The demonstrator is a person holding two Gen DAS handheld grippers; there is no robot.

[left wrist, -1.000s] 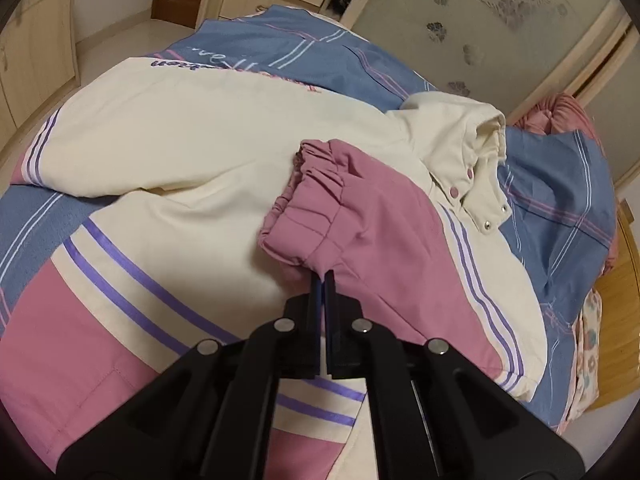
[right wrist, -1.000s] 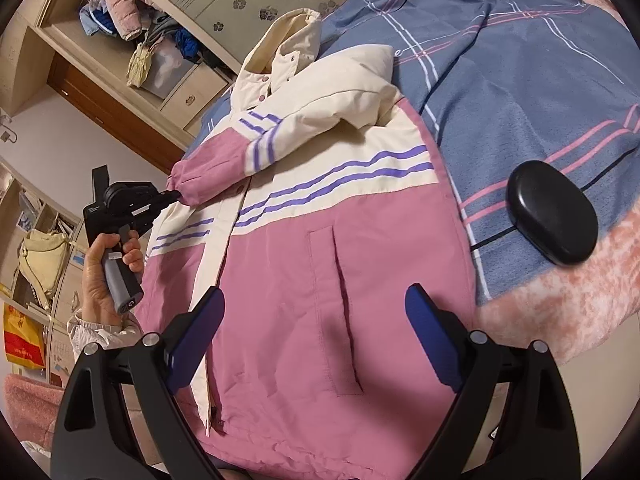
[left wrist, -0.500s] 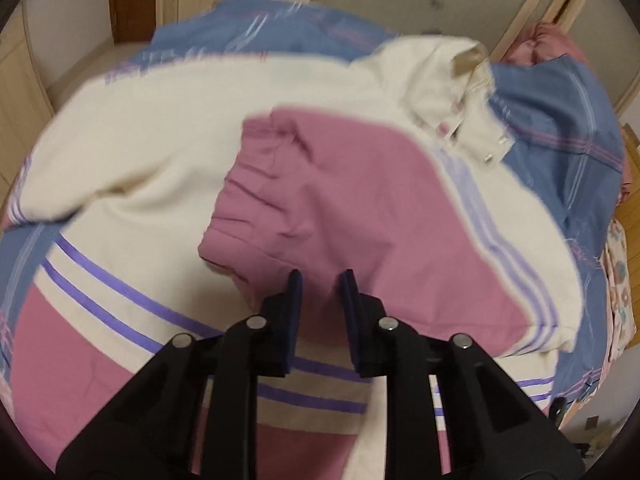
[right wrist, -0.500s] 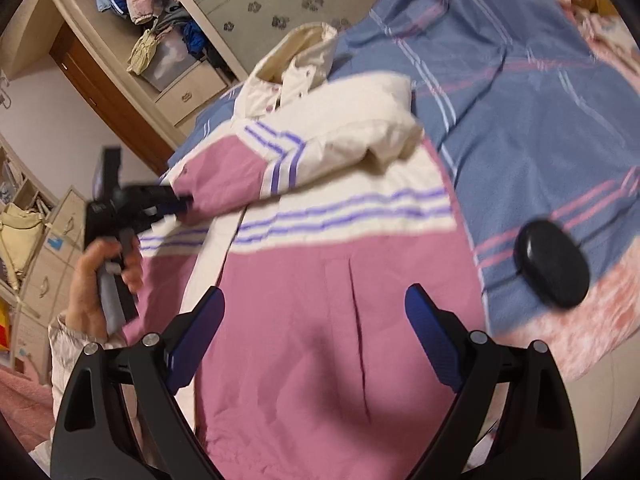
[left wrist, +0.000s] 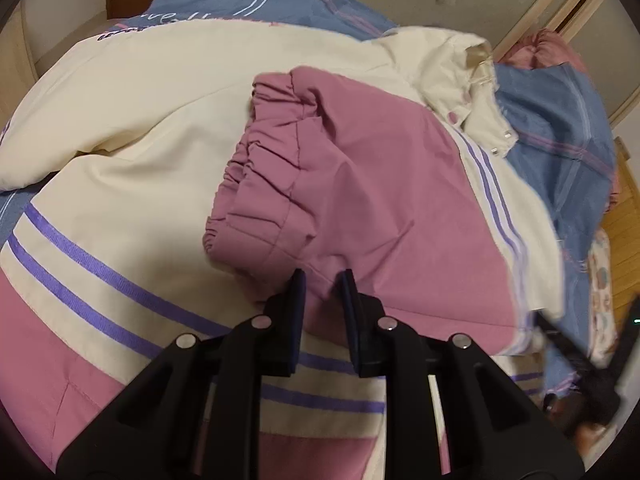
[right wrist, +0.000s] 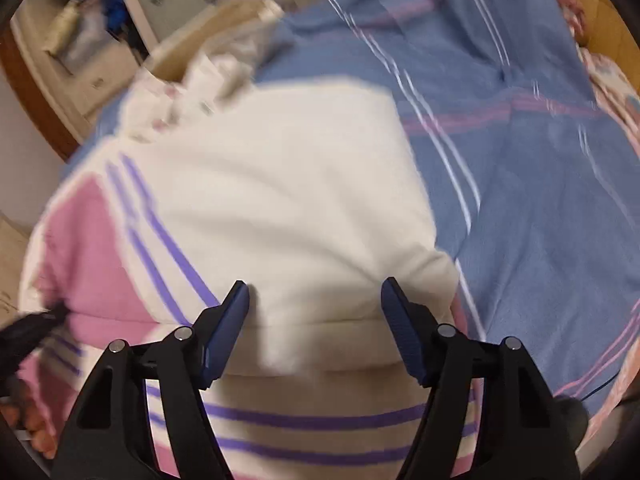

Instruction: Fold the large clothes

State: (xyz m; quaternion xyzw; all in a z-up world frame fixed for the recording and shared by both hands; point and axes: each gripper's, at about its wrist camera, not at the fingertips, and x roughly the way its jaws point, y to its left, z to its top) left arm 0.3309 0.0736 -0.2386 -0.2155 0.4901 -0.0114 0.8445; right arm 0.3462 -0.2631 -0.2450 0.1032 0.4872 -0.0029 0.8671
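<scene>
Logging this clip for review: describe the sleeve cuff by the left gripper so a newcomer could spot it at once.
Start at the bed with the blue striped sheet, where a cream and pink jacket lies spread out. A pink sleeve is folded across its cream chest. The cuff is that sleeve's gathered, ruffled end, the only puckered pink patch on the smooth cream cloth.

Only part of a white script line on the blue bedcover (left wrist: 304, 4) reads, roughly "we", above a dark printed line too blurred to make out.
</scene>
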